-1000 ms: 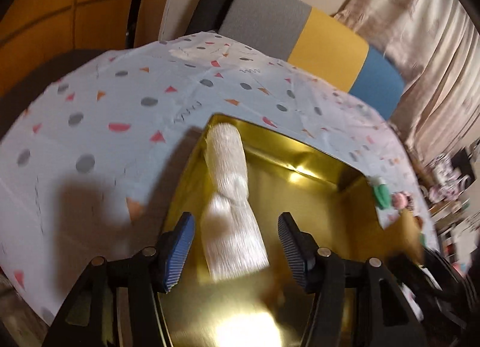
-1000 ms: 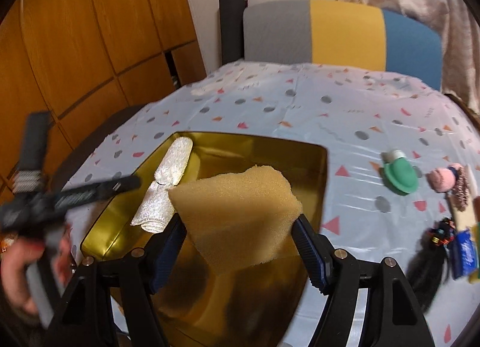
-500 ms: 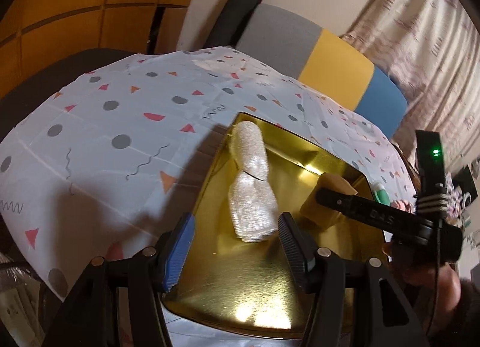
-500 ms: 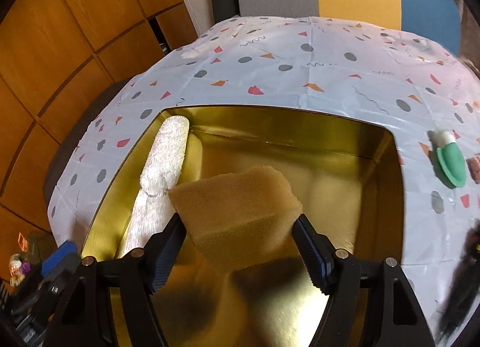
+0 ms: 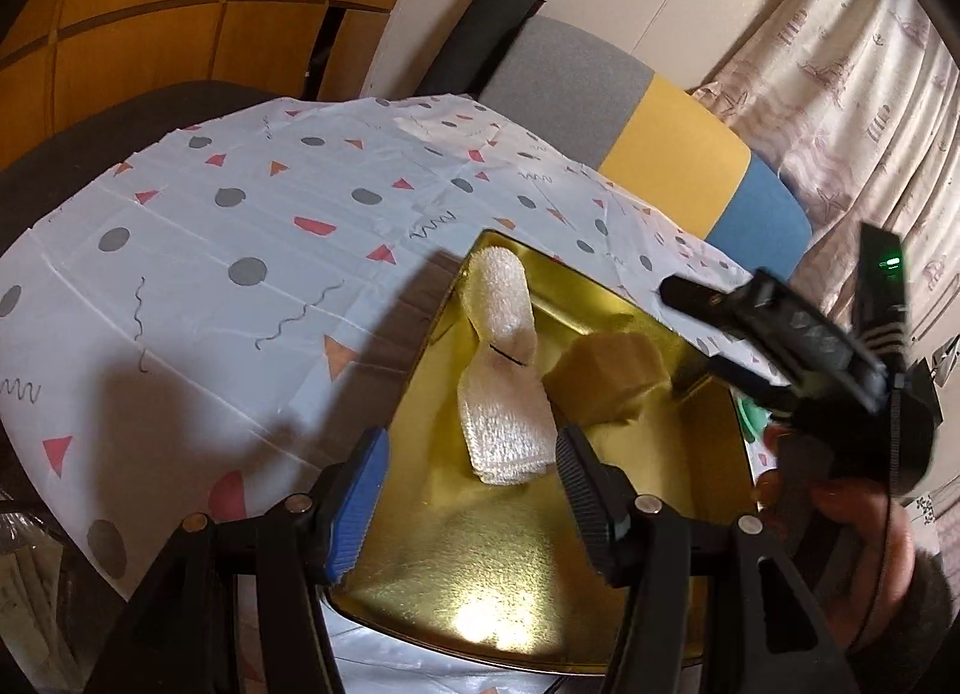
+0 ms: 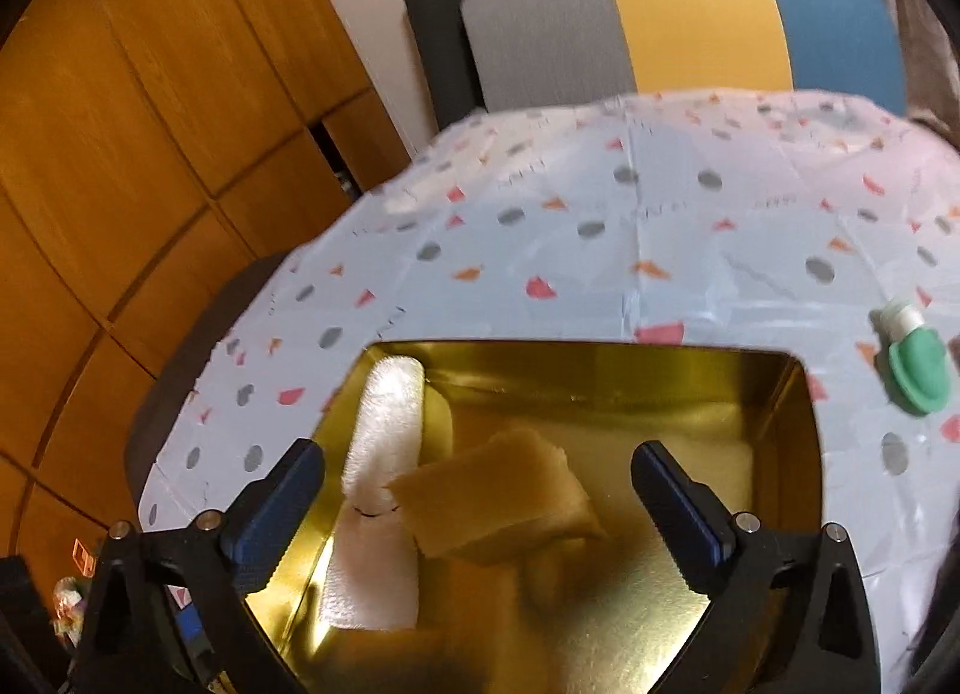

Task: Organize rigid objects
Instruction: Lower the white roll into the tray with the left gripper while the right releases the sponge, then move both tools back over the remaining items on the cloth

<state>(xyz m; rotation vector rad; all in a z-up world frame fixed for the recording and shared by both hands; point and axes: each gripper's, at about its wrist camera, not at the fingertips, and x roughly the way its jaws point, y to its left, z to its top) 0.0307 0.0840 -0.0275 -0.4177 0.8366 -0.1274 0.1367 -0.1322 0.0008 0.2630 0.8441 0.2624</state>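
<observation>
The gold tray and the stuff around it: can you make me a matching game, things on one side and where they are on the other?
Things:
1. sponge
2. white cloth
3. green brush
4. right gripper

Places or states:
A. on the tablecloth, outside the gold tray
B. along the tray's left wall
C. jaws opening, pads touching nothing
D. in the tray, against the cloth's right side

Pairs: 1-D, 2-B, 3-A, 4-C
</observation>
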